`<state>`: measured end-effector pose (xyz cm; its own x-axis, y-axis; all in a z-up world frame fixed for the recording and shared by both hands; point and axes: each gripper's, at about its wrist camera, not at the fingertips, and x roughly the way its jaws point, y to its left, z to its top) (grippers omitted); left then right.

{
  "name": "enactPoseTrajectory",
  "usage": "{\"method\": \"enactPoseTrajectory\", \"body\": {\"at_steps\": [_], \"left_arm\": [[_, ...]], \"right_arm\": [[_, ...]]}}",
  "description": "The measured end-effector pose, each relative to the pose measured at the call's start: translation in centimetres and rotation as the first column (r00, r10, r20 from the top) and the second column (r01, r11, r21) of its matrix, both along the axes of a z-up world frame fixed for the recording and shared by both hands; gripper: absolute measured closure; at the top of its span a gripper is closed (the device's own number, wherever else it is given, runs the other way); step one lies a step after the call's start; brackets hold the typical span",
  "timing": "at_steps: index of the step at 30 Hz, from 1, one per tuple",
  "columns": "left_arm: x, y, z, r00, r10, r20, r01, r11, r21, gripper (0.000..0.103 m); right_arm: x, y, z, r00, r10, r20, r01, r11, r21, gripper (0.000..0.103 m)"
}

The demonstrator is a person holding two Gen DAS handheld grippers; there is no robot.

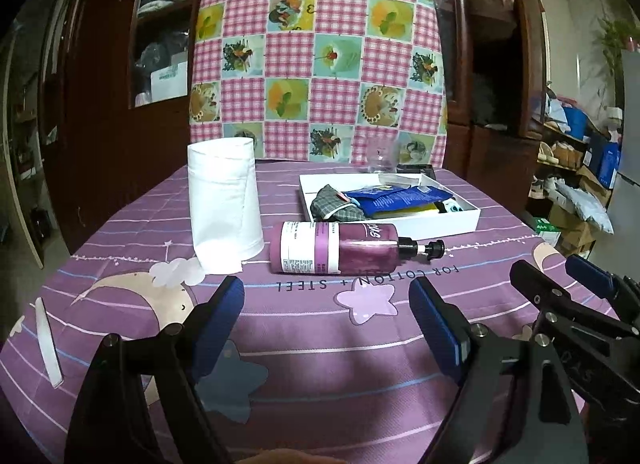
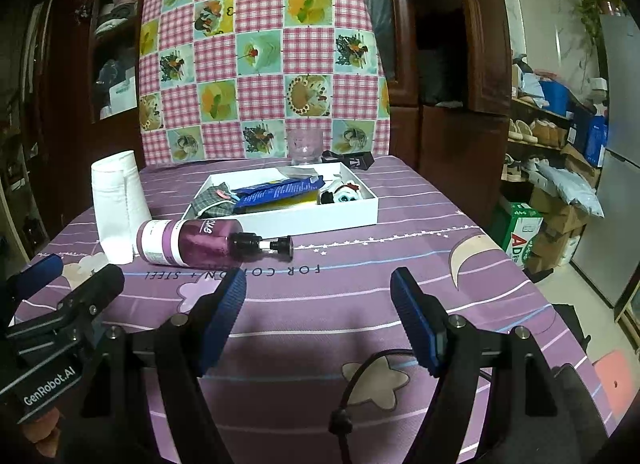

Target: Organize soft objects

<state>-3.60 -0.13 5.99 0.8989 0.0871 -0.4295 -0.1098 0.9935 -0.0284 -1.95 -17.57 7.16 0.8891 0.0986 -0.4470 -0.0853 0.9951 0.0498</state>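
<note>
The left gripper [image 1: 326, 316] sits low in the left wrist view with its blue-padded fingers [image 1: 222, 314] spread wide and nothing between them; the right gripper [image 2: 318, 304] is likewise released in the lower middle of its own view, grasping nothing, and shows again at the right edge of the left wrist view [image 1: 560, 280]; both hover over the desk [image 1: 320, 364], which wears a purple cloth printed with moons and stars.

In the centre of the left wrist view a purple plastic pump bottle with a black nozzle [image 1: 340, 248] lies on its side, nozzle pointing toward the right of the frame; just left of it, and seemingly touching its base in the right wrist view, stands an upright white paper roll [image 1: 225, 204], a loose flap trailing at its foot; in the right wrist view the bottle [image 2: 200, 242] lies left of centre and the roll [image 2: 116, 204] sits at the left.

Behind the bottle, right of centre, rests a shallow white cardboard tray [image 1: 440, 224]; in it lie a grey checked fabric pouch [image 1: 336, 204] at its left end, a blue foil packet [image 1: 396, 198] over something yellow in the middle, and, at its right end in the right wrist view, a small black-and-white soft toy [image 2: 344, 194].

Beyond the tray a clear glass tumbler [image 2: 306, 148] stands before a pink gingham patchwork cloth [image 1: 320, 44] filling the upper middle; a white flat strip [image 1: 48, 344] lies at the lower left of the left wrist view.
</note>
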Motion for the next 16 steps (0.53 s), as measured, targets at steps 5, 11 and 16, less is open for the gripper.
{"method": "enactPoseTrajectory", "body": {"at_steps": [5,11,16], "left_arm": [[-0.01,0.04,0.03,1.000,0.005,0.001,-0.005,1.000,-0.004,0.018],[0.16,-0.12,-0.15,1.000,0.003,-0.010,-0.003,1.000,0.010,0.018],[0.03,-0.56,-0.33,1.000,-0.021,-0.017,0.022,1.000,0.020,0.018]], "right_arm": [[0.00,-0.21,-0.01,1.000,-0.008,-0.005,0.008,1.000,0.006,0.028],[0.11,-0.23,-0.06,1.000,-0.011,-0.013,0.011,1.000,0.002,0.028],[0.26,-0.56,-0.18,1.000,-0.015,-0.024,0.016,1.000,0.009,0.028]]}}
